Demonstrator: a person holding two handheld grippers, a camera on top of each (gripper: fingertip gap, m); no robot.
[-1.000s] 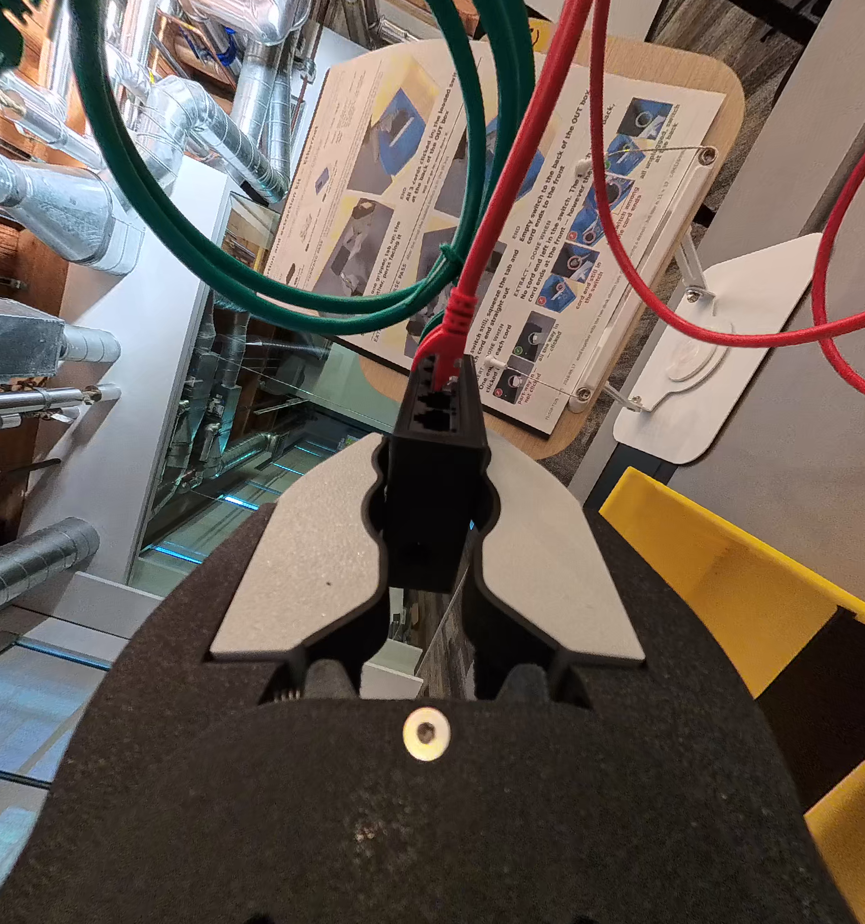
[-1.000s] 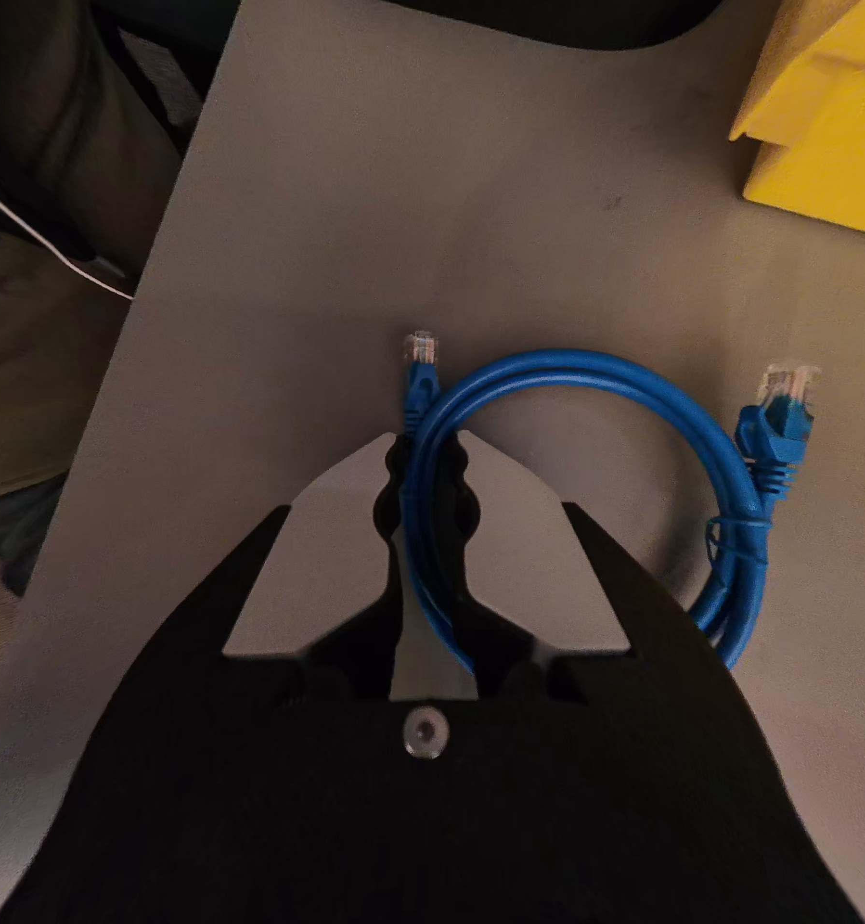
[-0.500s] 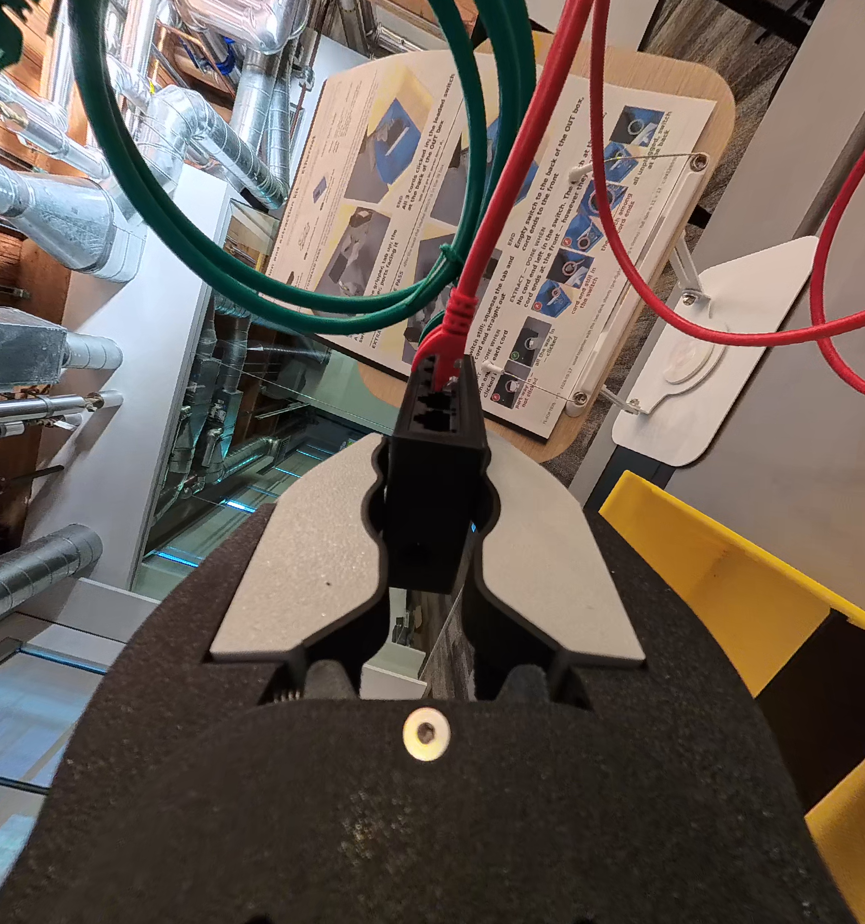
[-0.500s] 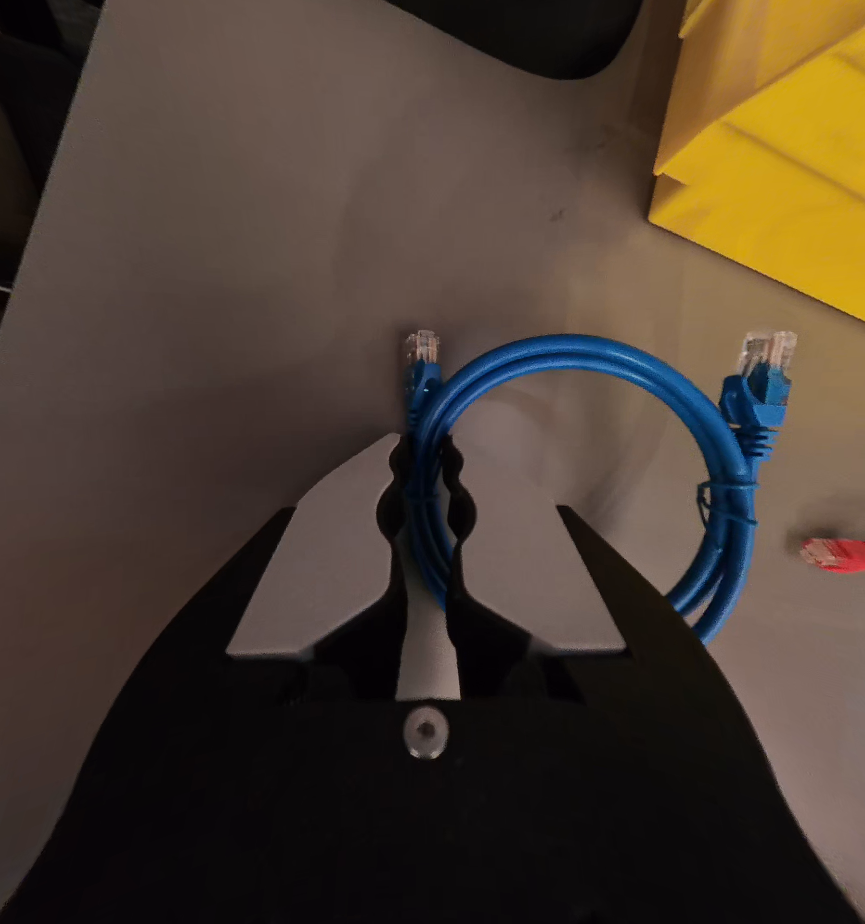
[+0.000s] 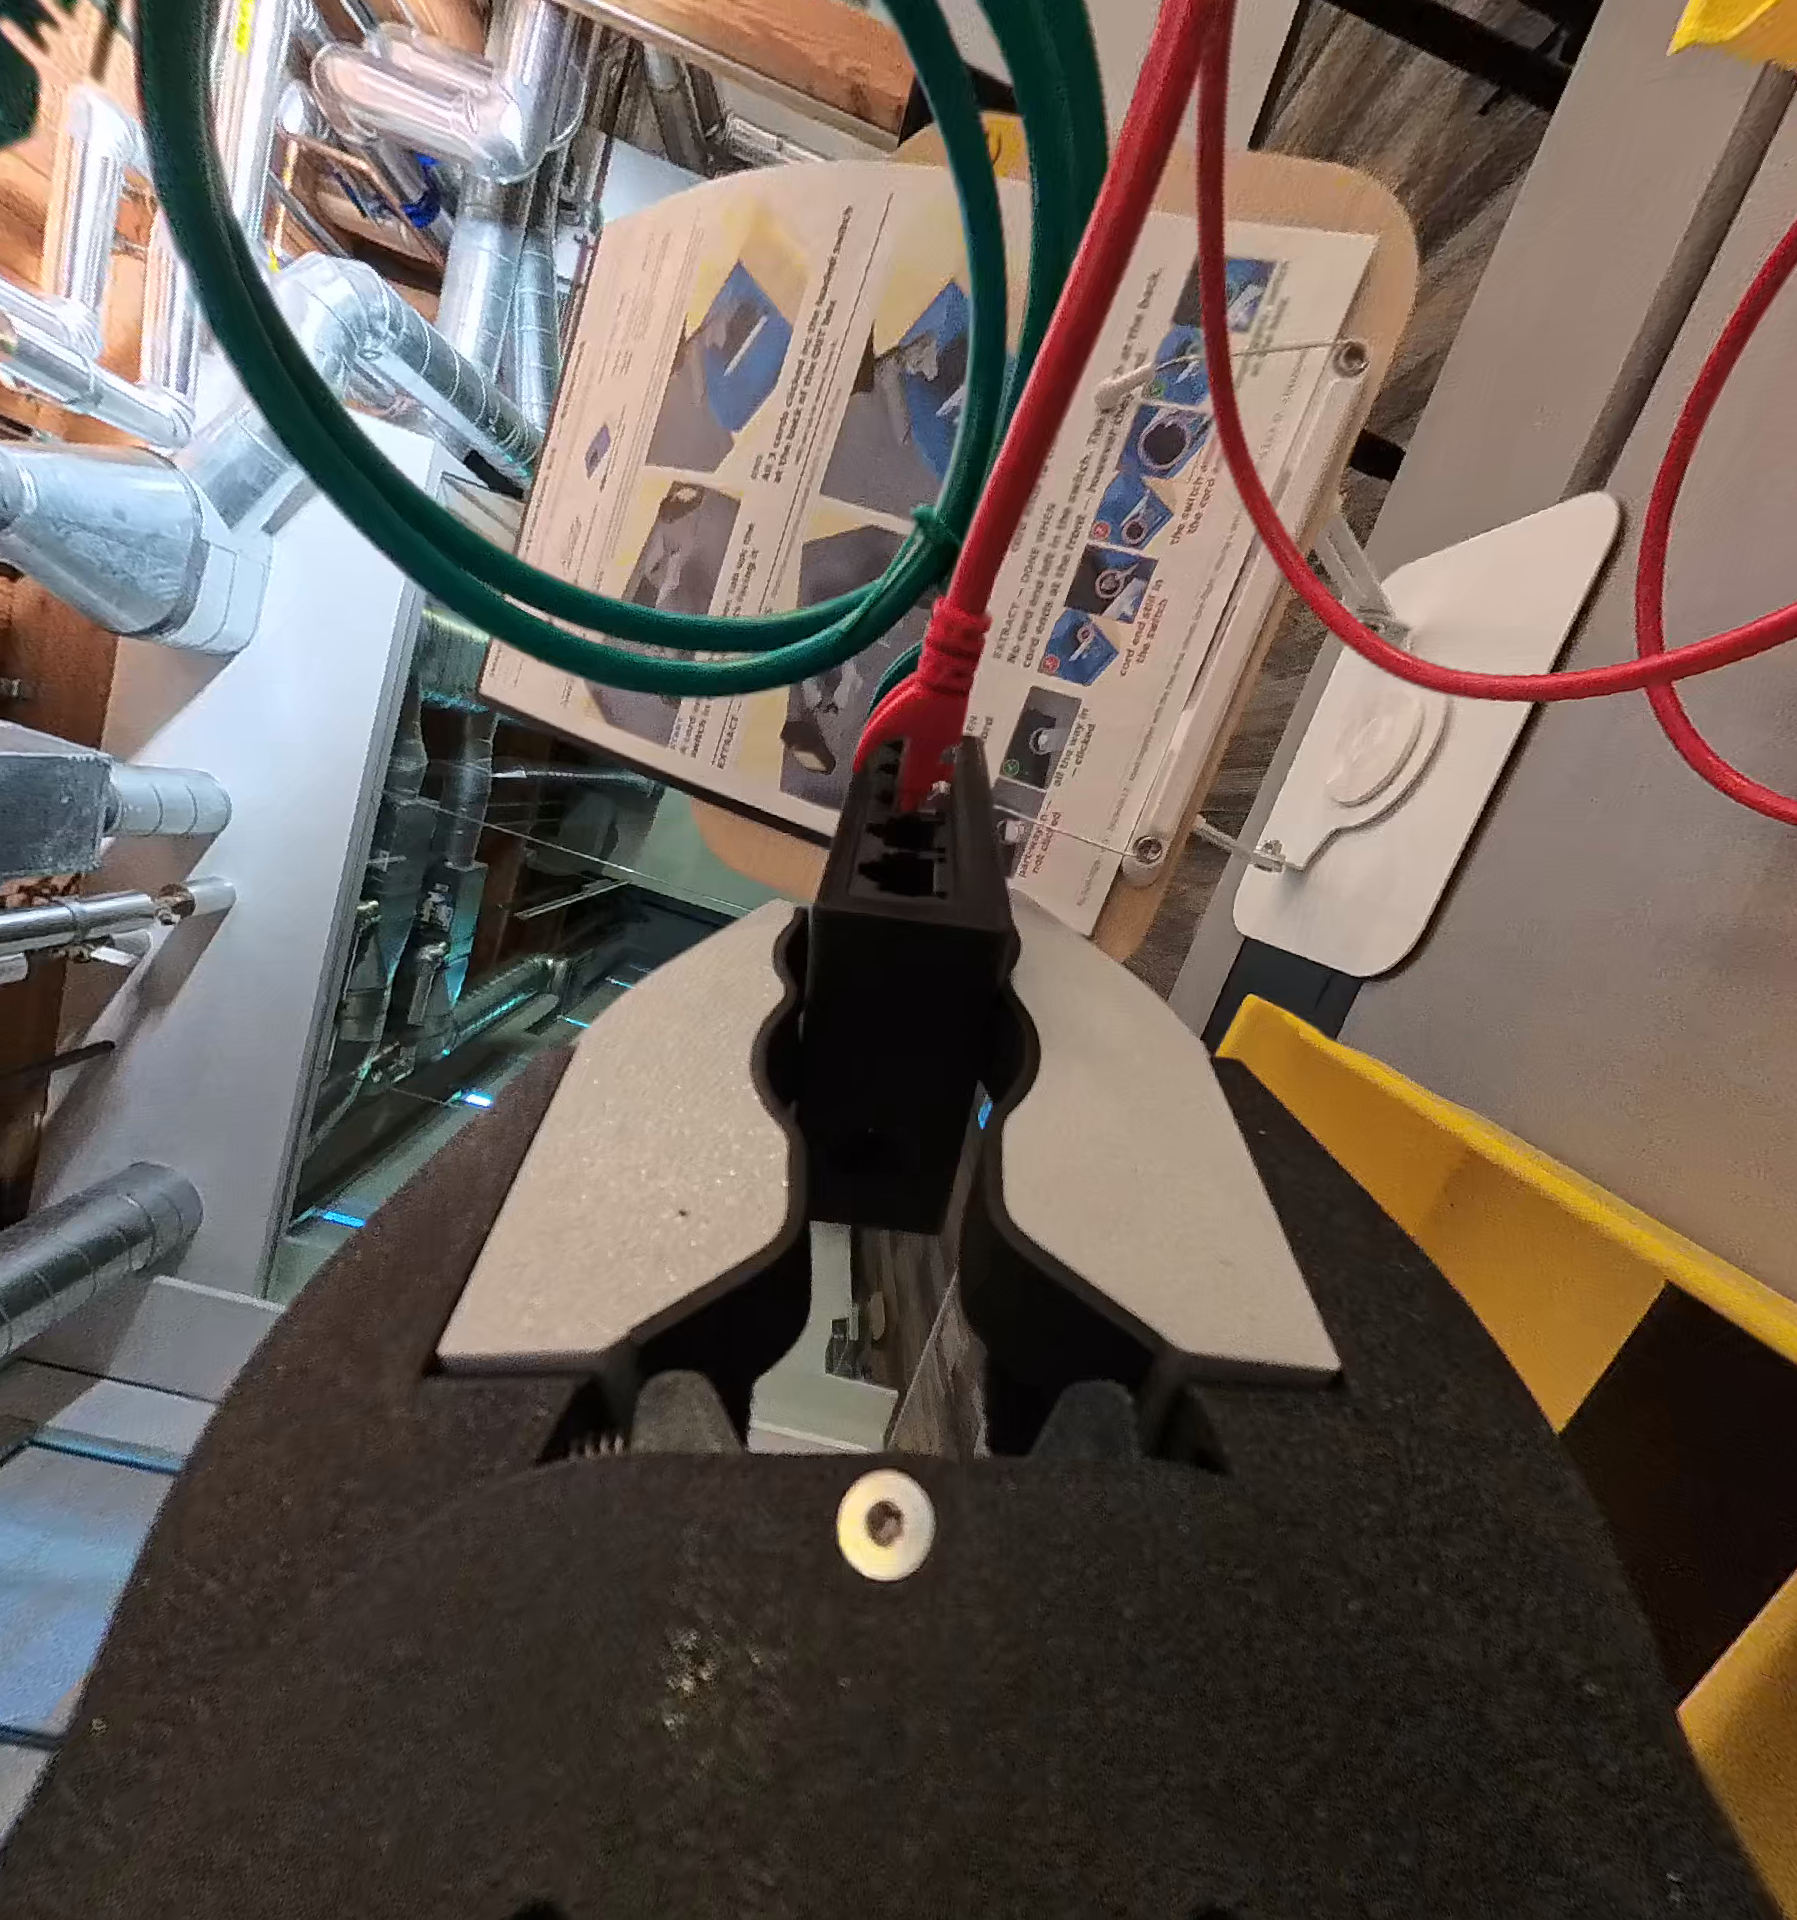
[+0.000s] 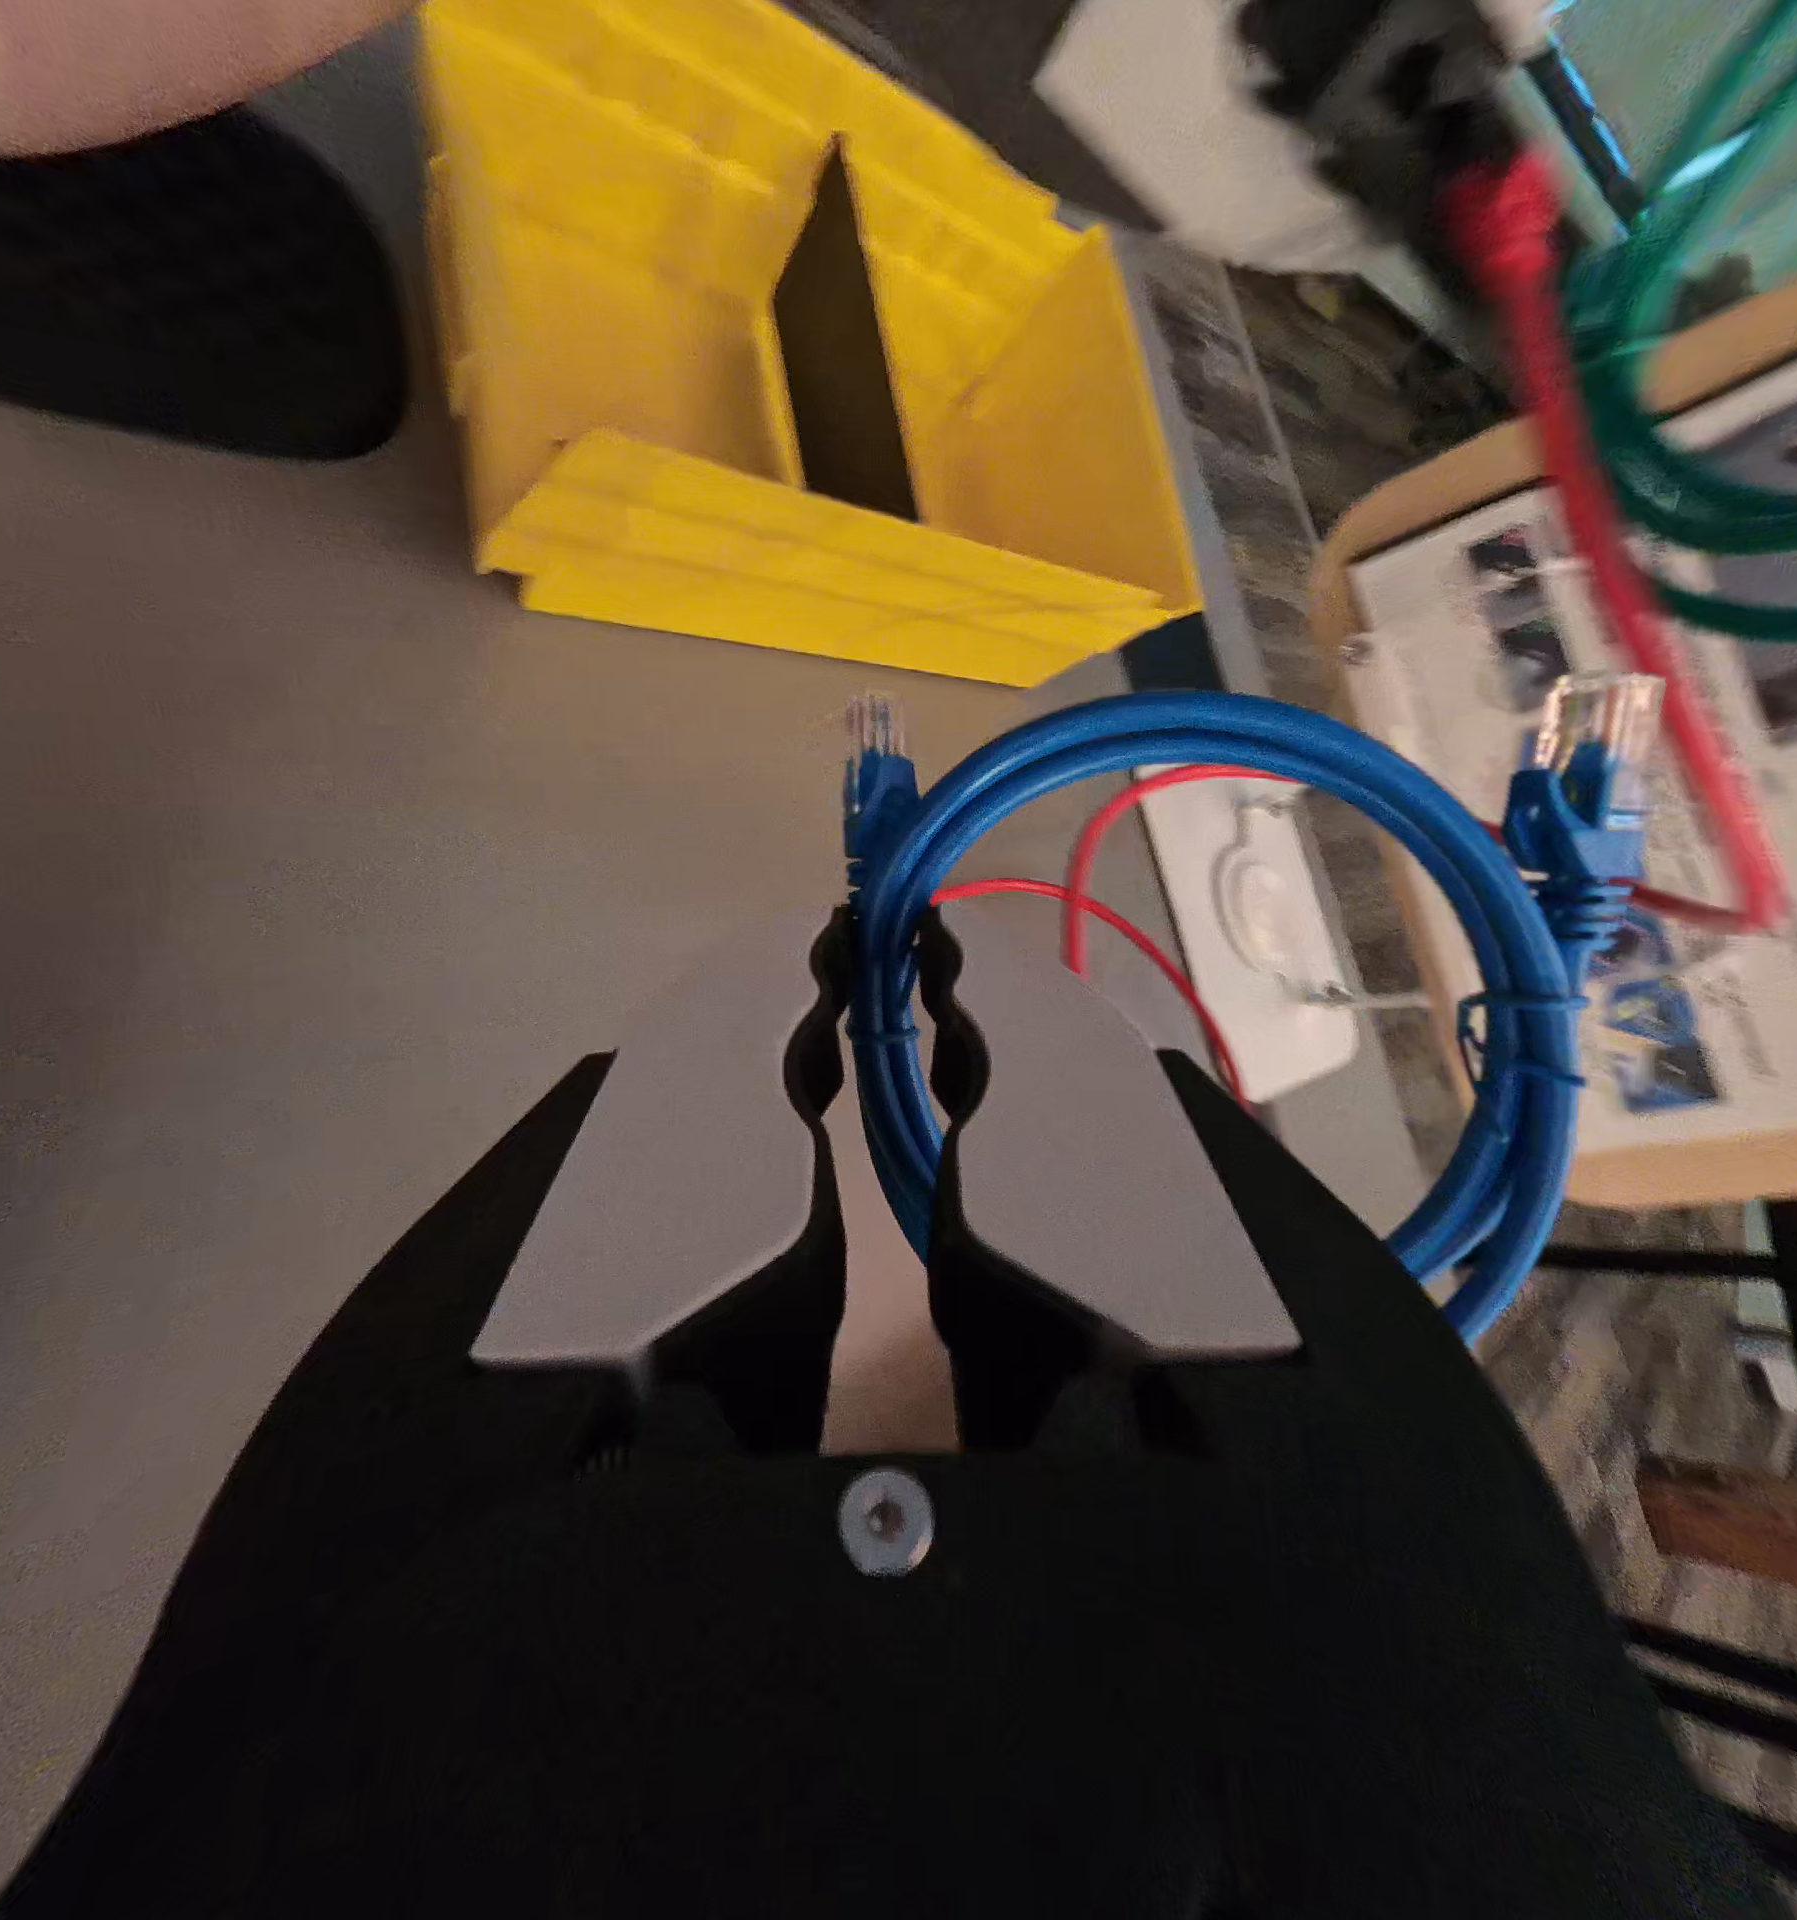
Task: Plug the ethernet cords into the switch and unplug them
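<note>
Background: silver ducts (image 5: 94, 520) and wooden beams fill the 9 o'clock side of the left wrist view; a grey table (image 6: 250, 831) lies under the right gripper.
Left gripper (image 5: 894, 997): its jaws are closed tight on a small black switch (image 5: 899, 1060), which stands out past the fingertips toward 12 o'clock.
Switch ports: the open face looks up at the camera; two empty sockets show nearest the jaws.
Red cord (image 5: 1070, 343): its plug sits in the switch at the far end of the port row, and the cord rises to 12 o'clock, then loops away toward 3 o'clock.
Green cord (image 5: 520, 613): a tied double loop hangs from 12 o'clock and sweeps toward 9 o'clock; where its end goes behind the red plug I cannot tell.
Right gripper (image 6: 883, 997): nearly closed, pinching the blue cord (image 6: 1237, 727) by one side of its coil.
Blue cord: a bundled ring bound with thin ties, lifted clear of the table; one clear-tipped plug points to 12 o'clock just past the fingertips, the other stands at 2 o'clock on the far side of the ring.
Yellow bin (image 6: 821, 416): on the table at 12 o'clock from the right gripper, well apart from the blue cord.
Instruction sheet (image 5: 873, 499): a printed page on a wooden board, standing behind the switch.
Picture quality: the right wrist view is blurred, mostly toward 2 o'clock.
</note>
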